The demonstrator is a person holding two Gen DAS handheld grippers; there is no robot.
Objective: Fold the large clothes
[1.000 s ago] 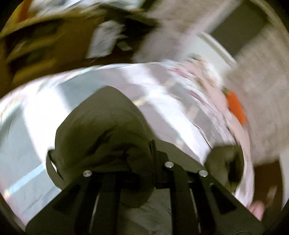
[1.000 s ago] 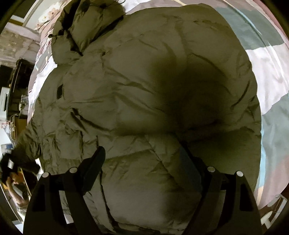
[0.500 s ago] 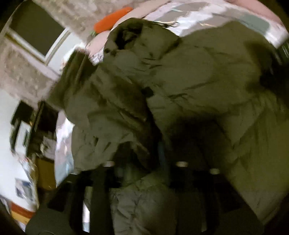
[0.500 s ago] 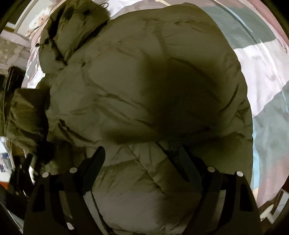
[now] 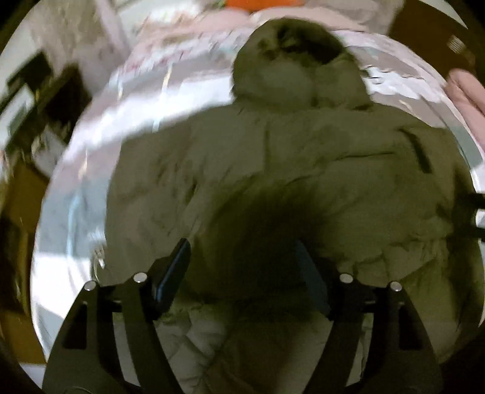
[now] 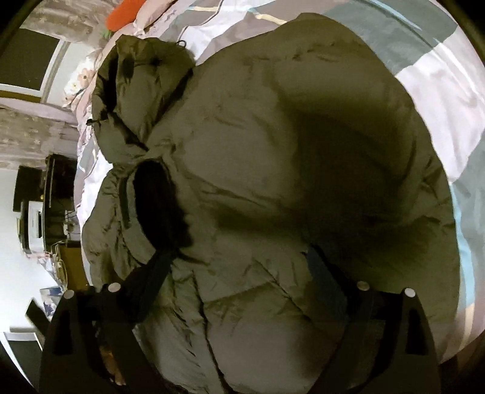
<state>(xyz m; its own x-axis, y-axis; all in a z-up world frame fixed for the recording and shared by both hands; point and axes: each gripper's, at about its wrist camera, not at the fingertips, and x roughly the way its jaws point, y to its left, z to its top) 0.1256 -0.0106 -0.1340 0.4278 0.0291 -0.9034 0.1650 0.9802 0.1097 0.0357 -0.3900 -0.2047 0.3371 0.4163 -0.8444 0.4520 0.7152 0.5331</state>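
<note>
Since a second ago the left gripper (image 5: 242,266) has swung in from the bare bed and let go of the sleeve it was carrying; that sleeve (image 6: 151,194) now lies folded across the jacket (image 6: 288,151), its dark cuff opening facing the right camera. The left fingers (image 5: 172,266) were pinched on the fabric then; now they stand apart and are opening further, with the jacket's padding below and between them but no pad pressing on it. The right gripper (image 6: 239,266) has barely shifted and hovers over the jacket's lower half, its fingers (image 6: 154,272) also spread wide and opening a little more, holding nothing.

The olive puffer jacket lies spread on the bed (image 6: 430,75), on a sheet of grey, white and teal patches. Its hood (image 5: 297,60) points toward the pillows, where an orange thing (image 6: 121,15) lies. In the left view the picture is blurred, and the chest pocket slit (image 5: 421,154) shows on the jacket's right side.
</note>
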